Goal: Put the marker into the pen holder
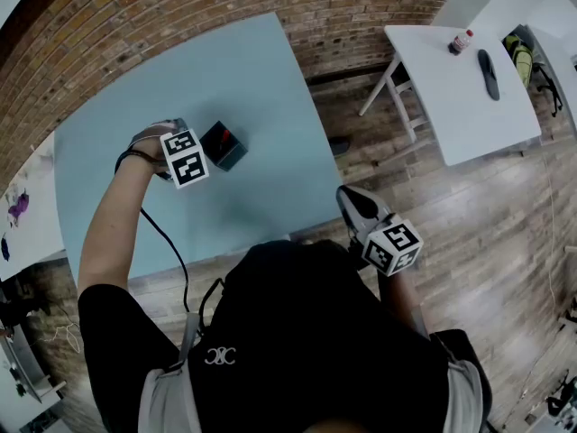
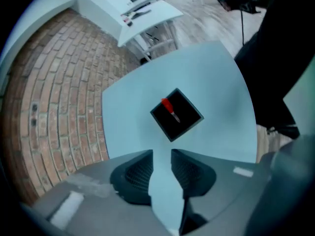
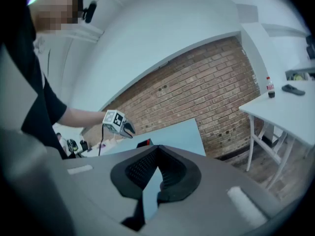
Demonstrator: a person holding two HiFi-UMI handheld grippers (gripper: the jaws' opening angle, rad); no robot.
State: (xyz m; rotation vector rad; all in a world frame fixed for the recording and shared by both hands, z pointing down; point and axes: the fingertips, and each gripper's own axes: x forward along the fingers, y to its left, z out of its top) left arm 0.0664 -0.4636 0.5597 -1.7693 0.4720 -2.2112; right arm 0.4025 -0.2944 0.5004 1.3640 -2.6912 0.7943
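Hovering left claw (image 2: 162, 154) released, empty | marker (image 2: 169, 108) seen tilted inside holder (image 2: 183, 124), just ahead of it | right claw (image 3: 157, 149) clenched, well apart.

Red-capped marker (image 2: 170, 110) leaning inside upright square black pen holder (image 2: 191, 114)

No lettering, label or number is legible anywhere.

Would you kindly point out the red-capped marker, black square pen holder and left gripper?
red-capped marker (image 2: 170, 110): left gripper view, its middle.
black square pen holder (image 2: 187, 118): left gripper view, dark inside.
left gripper (image 2: 162, 154): left gripper view, between fingertips.
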